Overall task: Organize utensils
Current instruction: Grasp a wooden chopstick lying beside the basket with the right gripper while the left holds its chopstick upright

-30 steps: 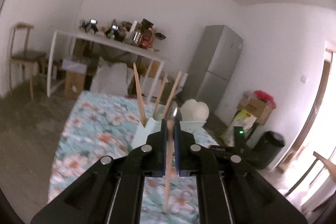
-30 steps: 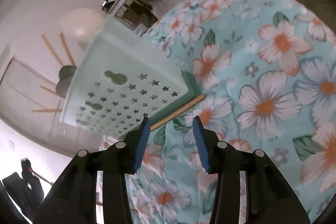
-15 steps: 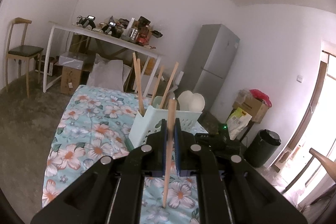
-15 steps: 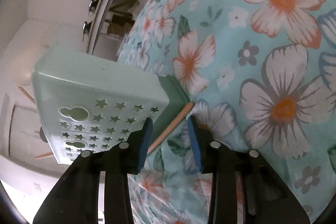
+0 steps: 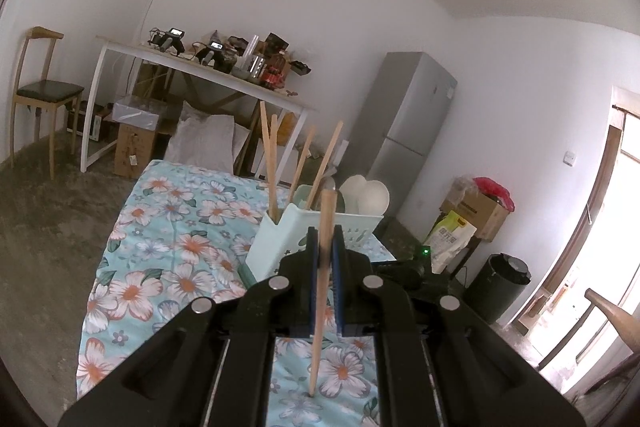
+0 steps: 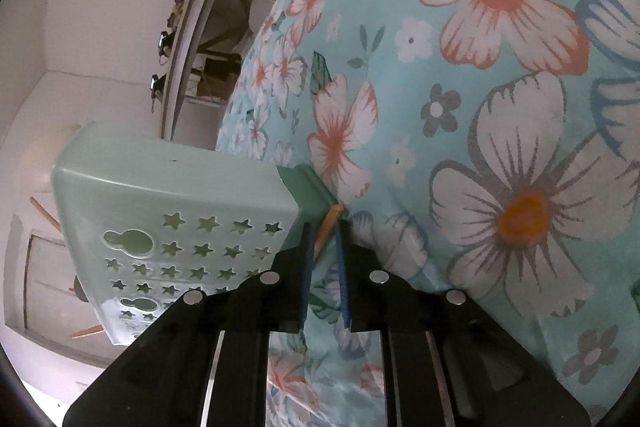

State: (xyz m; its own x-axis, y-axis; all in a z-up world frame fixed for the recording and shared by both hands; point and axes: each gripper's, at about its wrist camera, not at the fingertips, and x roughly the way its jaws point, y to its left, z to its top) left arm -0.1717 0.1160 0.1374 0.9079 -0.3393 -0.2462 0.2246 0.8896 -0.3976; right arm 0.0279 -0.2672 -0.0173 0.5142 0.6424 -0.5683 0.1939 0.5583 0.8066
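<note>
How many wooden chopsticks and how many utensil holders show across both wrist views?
Wooden chopsticks: 6 (4 standing in the utensil holder, 1 in the left tool, 1 lying on the tablecloth)
Utensil holder: 1
Total: 7

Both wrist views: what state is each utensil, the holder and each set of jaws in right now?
Left gripper: jaws shut on a chopstick.
Held chopstick: near upright, lower tip by the tablecloth.
Right gripper: jaws closing, second chopstick between them.
Second chopstick: lying on the cloth beside the holder's base.
Utensil holder: upright, loaded.
Stored chopsticks: standing, leaning.
</note>
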